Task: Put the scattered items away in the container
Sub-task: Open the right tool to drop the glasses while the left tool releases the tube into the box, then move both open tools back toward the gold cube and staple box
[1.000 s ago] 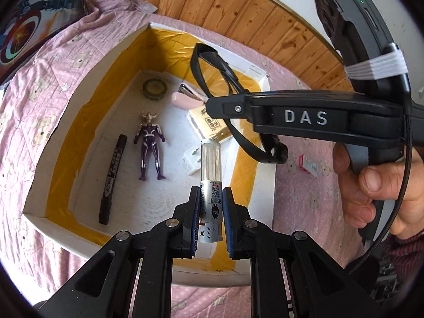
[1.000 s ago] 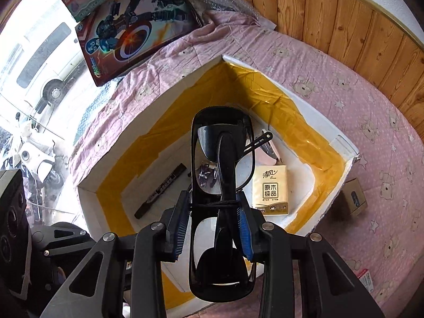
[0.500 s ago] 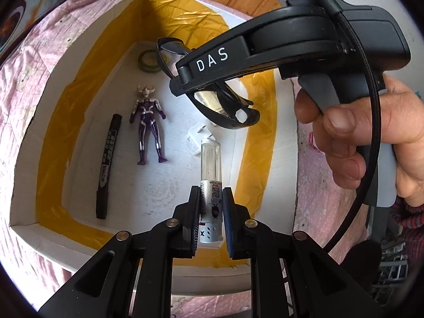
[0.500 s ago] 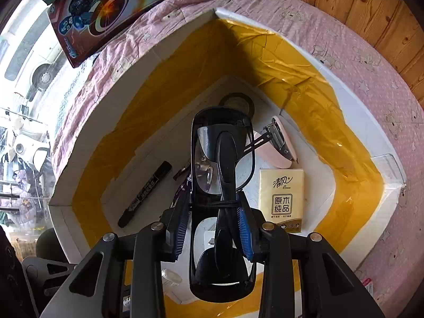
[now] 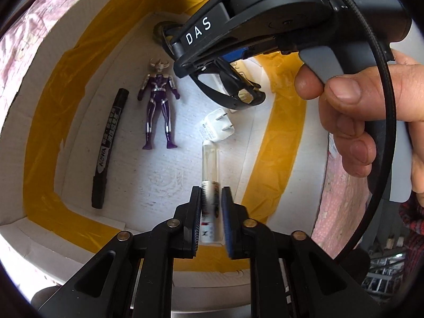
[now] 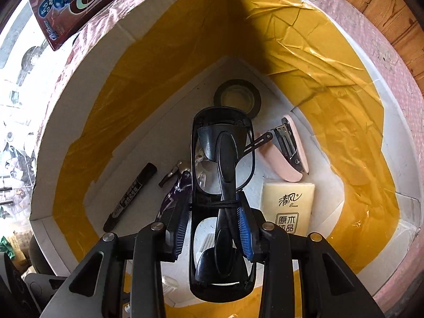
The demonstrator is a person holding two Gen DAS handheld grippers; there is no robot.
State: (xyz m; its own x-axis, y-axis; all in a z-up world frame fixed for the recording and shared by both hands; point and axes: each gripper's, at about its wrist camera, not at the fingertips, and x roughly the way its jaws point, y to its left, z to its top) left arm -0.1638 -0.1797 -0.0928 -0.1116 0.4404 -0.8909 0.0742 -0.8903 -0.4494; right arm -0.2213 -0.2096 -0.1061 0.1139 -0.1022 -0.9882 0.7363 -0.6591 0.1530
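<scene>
Both grippers have dropped deeper into the white box [image 5: 37, 84]. Left to right on its floor lie a black marker [image 5: 108, 148] labelled "AOWA", a purple figure [image 5: 158, 100] and a white plug [image 5: 217, 128]. The left gripper [image 5: 211, 212] has parted around the blurred clear tube [image 5: 210, 175]. "DAS" marks the right gripper [image 6: 213, 228], which clamps black glasses [image 6: 224, 198] above the floor, beside a "清风" tissue pack [image 6: 287, 206].

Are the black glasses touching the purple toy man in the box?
Cannot tell. In the left wrist view the glasses sit beside the purple figure with white floor between; the right wrist view shows them overlapping it.
</scene>
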